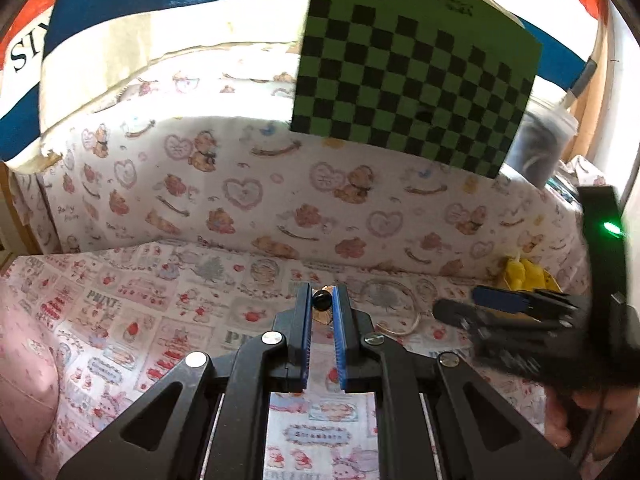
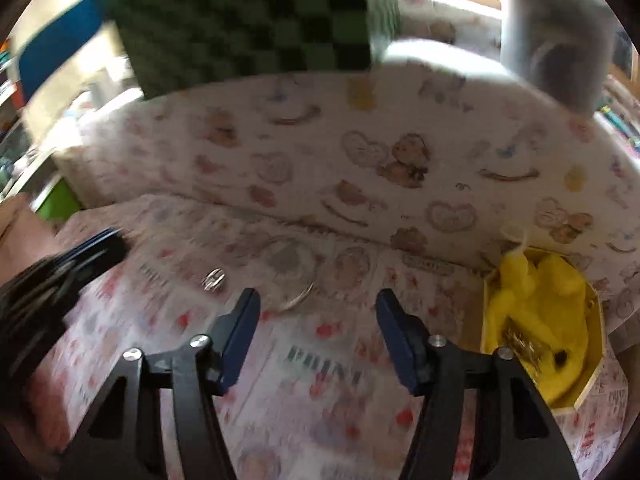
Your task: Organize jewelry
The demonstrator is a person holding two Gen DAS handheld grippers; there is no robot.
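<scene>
Small black bead on a coppery-gold piece of jewellery (image 1: 322, 305), pinched between the blue-padded fingers of the left gripper (image 1: 322, 300), just above the printed cartoon tablecloth (image 1: 120, 312). Narrow gap, clamped right at the tips. Thin hold, so a slip looks likely: any twist or jolt on the way across, and down onto the busy pattern, hard to spot again. Whether it hangs free or touches the cloth, cannot tell.

Over on the right, octagonal wooden box with yellow lining (image 2: 592, 364), gold pieces already glinting inside. Right gripper (image 2: 318, 304) blurred, fingers wide apart, nothing between them; sweeping near the clear round glass dish (image 2: 296, 280) and the small silver ring (image 2: 214, 278), so a knock is possible.

Readable: "PRINT" and "Strawberry" on the cloth. Green-and-black checkerboard card (image 1: 412, 80) behind, scribble illegible.
</scene>
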